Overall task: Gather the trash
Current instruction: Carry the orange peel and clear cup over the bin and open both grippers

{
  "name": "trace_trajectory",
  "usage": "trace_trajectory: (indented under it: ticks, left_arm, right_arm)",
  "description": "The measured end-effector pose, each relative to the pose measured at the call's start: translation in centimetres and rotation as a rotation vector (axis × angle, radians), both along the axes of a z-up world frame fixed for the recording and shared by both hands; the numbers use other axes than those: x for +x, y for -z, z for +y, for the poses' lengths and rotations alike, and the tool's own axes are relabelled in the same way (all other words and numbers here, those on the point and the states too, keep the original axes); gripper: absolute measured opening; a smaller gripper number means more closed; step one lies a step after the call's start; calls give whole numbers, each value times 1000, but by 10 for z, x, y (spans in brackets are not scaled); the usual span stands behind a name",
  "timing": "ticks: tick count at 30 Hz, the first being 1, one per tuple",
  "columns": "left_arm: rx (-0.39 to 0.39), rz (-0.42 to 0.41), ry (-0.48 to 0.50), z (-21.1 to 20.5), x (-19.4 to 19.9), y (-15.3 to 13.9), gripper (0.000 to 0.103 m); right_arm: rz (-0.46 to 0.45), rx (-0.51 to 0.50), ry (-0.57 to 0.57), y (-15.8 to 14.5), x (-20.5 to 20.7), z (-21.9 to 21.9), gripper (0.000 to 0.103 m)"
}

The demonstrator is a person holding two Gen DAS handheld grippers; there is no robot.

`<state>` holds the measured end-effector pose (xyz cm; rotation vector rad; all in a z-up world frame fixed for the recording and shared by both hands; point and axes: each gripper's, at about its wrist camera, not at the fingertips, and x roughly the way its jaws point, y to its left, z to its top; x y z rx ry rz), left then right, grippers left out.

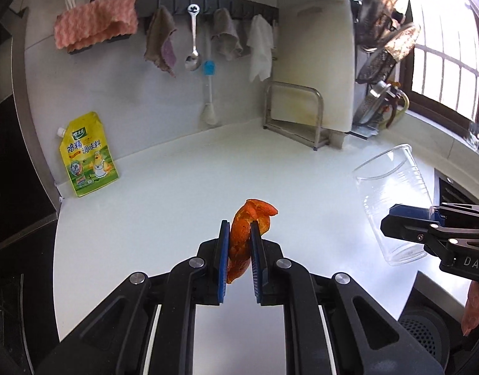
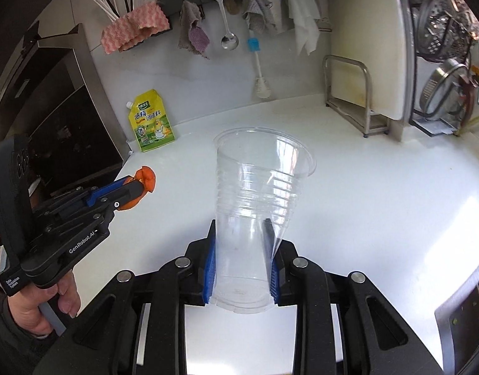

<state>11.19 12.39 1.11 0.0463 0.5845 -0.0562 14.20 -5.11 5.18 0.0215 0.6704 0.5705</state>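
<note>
My left gripper (image 1: 240, 228) is shut on a piece of orange peel (image 1: 252, 215) and holds it above the white counter (image 1: 164, 193). It shows in the right wrist view (image 2: 136, 184) at the left, with the peel (image 2: 147, 176) sticking out past its tips. My right gripper (image 2: 241, 228) is shut on a clear plastic cup (image 2: 258, 175), mouth pointing away from me, its wall squeezed in. In the left wrist view the cup (image 1: 392, 193) and right gripper (image 1: 395, 222) are at the right edge.
A yellow seasoning pouch (image 1: 88, 154) leans on the back wall at the left. A metal rack (image 1: 294, 115) with a white cutting board (image 2: 369, 40) stands at the back right. Cloths, a spoon and a brush hang on a wall rail (image 1: 205, 3). A dark appliance (image 2: 61, 122) stands left.
</note>
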Motion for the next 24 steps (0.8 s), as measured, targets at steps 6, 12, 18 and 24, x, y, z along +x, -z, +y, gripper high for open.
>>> trace_trajectory:
  ticks: [6, 12, 18, 24]
  left_arm:
    - [1, 4, 72, -41, -51, -4, 13]
    - [-1, 3, 123, -68, -91, -5, 13]
    - [19, 26, 176, -92, -115, 7, 13]
    - [23, 58, 231, -113, -131, 22, 13]
  right_arm:
    - [-20, 24, 37, 12, -71, -47, 26]
    - [-48, 16, 76, 20, -131, -75, 26]
    - [-53, -10, 108, 34, -174, -92, 26]
    - [-54, -18, 157, 40, -201, -112, 27]
